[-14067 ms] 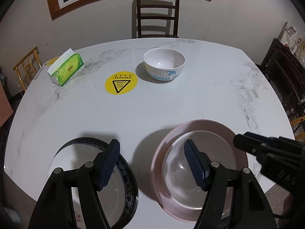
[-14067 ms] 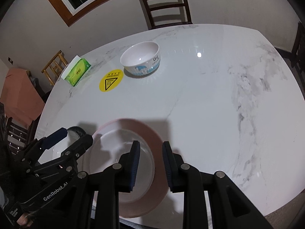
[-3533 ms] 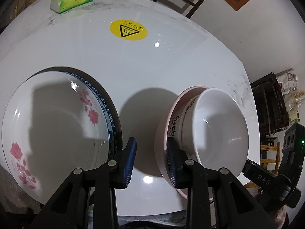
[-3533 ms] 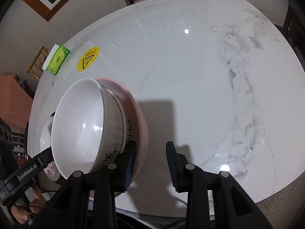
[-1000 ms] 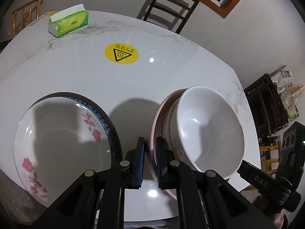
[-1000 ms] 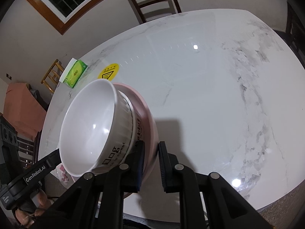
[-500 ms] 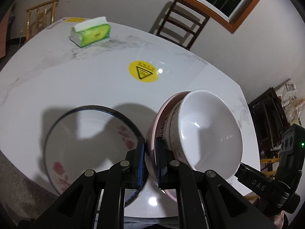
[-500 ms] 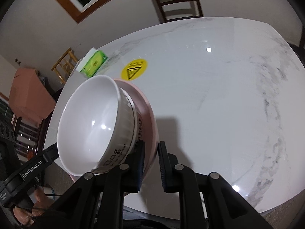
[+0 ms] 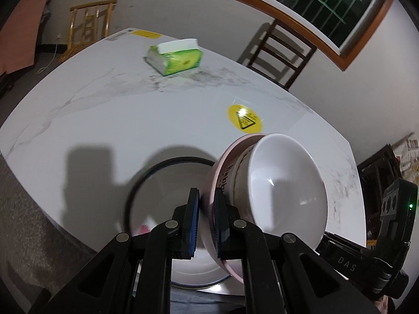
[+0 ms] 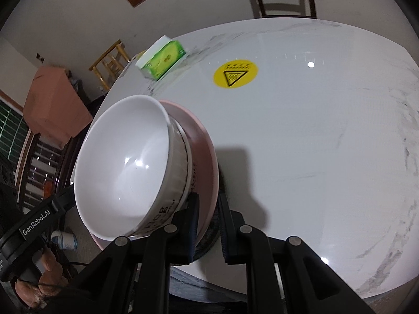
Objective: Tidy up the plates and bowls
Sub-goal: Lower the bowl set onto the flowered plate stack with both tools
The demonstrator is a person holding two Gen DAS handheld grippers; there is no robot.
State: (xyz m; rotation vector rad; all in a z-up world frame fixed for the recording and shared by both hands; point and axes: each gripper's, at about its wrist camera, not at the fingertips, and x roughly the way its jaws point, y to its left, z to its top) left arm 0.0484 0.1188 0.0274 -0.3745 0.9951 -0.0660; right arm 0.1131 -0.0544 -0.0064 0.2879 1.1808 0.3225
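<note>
both tools, left tool (image 9: 207, 218) and right tool (image 10: 208, 226), clamp opposite rims of the pink plate (image 9: 213, 180) carrying the white bowl (image 9: 285, 183); level it, centre over the dark-rimmed plate (image 9: 167, 167), lower together.

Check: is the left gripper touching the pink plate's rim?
Touching. The left wrist view shows the left gripper with both blue pads clamped on the pink plate rim, no gap.
</note>
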